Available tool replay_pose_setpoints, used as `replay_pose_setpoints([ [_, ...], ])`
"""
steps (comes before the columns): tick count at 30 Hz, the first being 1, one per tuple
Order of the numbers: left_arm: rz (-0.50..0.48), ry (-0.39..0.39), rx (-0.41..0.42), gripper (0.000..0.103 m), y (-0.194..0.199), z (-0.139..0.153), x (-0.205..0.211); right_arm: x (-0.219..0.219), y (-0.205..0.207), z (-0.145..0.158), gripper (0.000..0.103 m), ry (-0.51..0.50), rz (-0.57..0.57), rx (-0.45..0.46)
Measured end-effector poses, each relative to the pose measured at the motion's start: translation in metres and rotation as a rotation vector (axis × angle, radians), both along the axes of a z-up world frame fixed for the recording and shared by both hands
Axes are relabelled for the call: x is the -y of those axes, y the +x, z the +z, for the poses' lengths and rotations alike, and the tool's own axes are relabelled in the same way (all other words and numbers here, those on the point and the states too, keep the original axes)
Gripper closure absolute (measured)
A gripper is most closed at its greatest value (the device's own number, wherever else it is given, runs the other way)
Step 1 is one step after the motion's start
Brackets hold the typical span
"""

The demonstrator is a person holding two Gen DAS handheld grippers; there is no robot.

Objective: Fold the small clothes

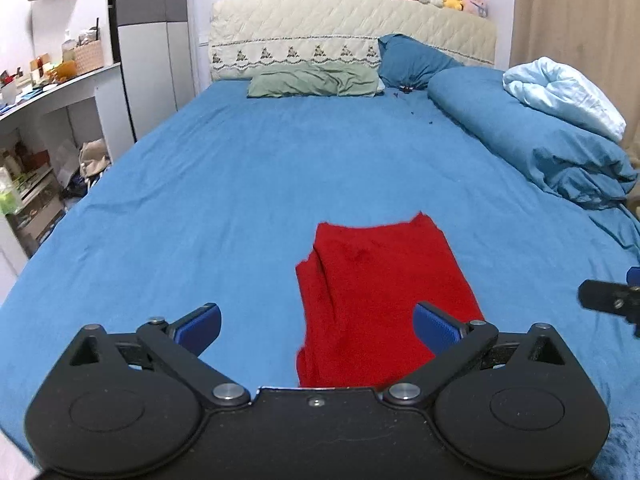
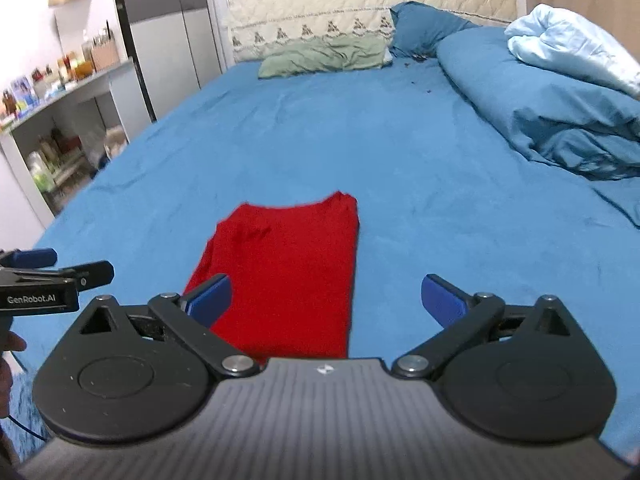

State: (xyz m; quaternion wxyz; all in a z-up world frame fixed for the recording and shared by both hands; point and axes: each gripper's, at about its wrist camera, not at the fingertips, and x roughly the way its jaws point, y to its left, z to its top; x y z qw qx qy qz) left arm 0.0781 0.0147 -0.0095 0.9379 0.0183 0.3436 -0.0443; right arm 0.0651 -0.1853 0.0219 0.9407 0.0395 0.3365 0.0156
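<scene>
Garment (image 1: pixel 384 300) beyond both spread jaws

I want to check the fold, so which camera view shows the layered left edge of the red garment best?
The left wrist view shows it best: the red garment has overlapping folds along its left edge, sharp and unobstructed. In the right wrist view the garment is blurrier, and a fingertip of the right gripper covers part of that edge.
</scene>
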Motion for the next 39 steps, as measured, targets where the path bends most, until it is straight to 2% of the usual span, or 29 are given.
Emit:
replay_pose_setpoints([
  [5,0.037,0.042,-0.002,0.0,-0.032,-0.005,0.001,-0.011,-0.028,-0.006,0.0,-0.052,-0.038,-0.062],
  [8,0.036,0.042,-0.009,0.0,-0.047,-0.015,-0.003,-0.012,-0.04,-0.016,0.0,-0.047,-0.05,-0.099],
  [15,0.019,0.048,-0.039,0.0,-0.063,-0.025,-0.004,-0.016,-0.065,-0.04,0.0,-0.068,-0.06,-0.157],
  [20,0.014,0.031,-0.034,0.0,-0.067,-0.022,-0.006,-0.015,-0.073,-0.041,0.0,-0.073,-0.073,-0.162],
  [39,0.002,0.065,0.015,0.0,-0.08,-0.013,-0.002,-0.006,-0.081,-0.036,0.0,-0.062,-0.093,-0.149],
])
